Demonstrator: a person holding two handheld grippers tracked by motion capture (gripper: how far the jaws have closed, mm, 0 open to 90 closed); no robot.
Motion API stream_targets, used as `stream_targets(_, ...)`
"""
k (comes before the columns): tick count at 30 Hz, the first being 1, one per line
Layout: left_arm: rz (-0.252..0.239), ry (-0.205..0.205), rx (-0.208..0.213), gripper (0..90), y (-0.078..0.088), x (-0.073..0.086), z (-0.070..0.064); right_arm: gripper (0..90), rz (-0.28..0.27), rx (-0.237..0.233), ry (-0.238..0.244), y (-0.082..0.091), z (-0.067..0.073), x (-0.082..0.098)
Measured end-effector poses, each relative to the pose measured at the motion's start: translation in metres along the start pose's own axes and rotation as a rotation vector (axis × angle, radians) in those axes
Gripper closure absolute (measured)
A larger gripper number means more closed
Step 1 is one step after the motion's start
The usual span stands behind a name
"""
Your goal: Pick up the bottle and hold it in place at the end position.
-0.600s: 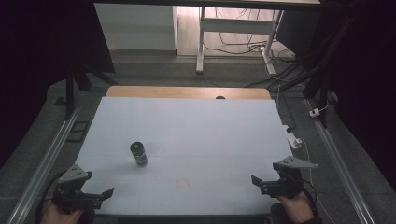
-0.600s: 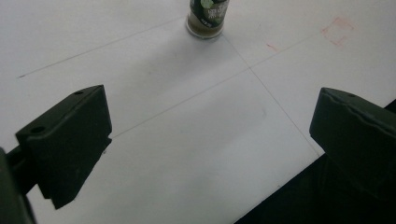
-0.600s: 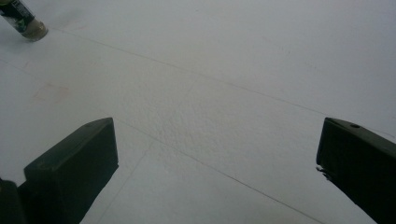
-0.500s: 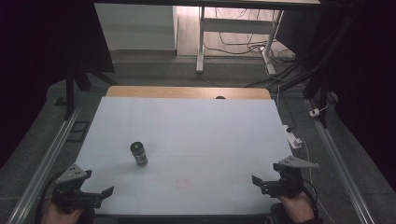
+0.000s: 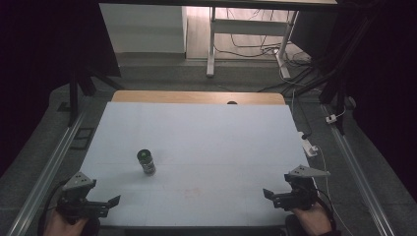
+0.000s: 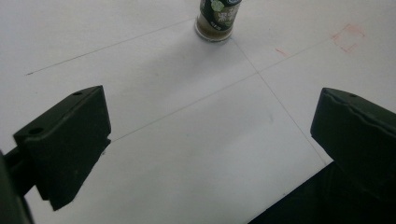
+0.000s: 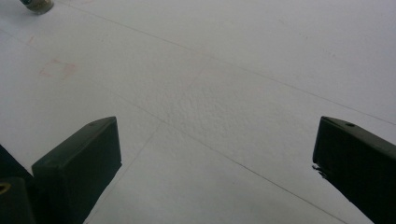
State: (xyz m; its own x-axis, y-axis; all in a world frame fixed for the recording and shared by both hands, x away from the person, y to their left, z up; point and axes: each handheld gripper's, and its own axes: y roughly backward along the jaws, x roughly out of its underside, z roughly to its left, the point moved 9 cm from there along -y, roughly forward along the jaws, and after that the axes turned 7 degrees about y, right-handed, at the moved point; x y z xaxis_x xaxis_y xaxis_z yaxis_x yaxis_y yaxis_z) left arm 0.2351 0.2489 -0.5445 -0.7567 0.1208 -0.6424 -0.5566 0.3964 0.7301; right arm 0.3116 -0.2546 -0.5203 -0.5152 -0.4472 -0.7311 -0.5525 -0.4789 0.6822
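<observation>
Small spice jar (image 5: pixel 146 162) upright on the white table (image 5: pixel 221 137), left of centre, long axis vertical. Left gripper (image 5: pixel 105 204) nearer (jar ahead of its jaws, slightly right), jaws wide, empty. Right gripper (image 5: pixel 272 195) well apart from jar, equally wide, empty.

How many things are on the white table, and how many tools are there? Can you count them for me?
Spice jars: 1, the little jar standing upright on the white table.
Tools: 2, the left tool and the right tool, both open and holding nothing, at the near edge.
Total: 3
</observation>
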Motion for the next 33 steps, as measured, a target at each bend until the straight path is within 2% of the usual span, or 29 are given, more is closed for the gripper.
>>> stream_targets(5,0.01,-0.001,0.006,0.0,-0.001,0.0,0.0,0.2,-0.009,0.025,0.0,0.002,-0.001,0.0)
stream_targets(14,0.012,-0.001,0.015,0.0,-0.001,0.0,0.0,0.0,-0.019,-0.008,-0.005,0.002,0.0,-0.001)
stream_targets(18,-0.002,-0.001,0.032,0.0,0.0,-0.001,-0.001,0.0,-0.018,-0.016,-0.013,0.002,0.001,-0.001)
stream_targets(24,-0.031,-0.022,0.043,0.0,0.001,-0.005,-0.002,0.0,-0.012,-0.02,-0.006,0.001,0.001,0.0)
stream_targets(33,-0.038,-0.049,0.046,0.0,-0.006,-0.012,-0.007,0.0,-0.001,-0.034,0.006,0.0,0.004,0.0)
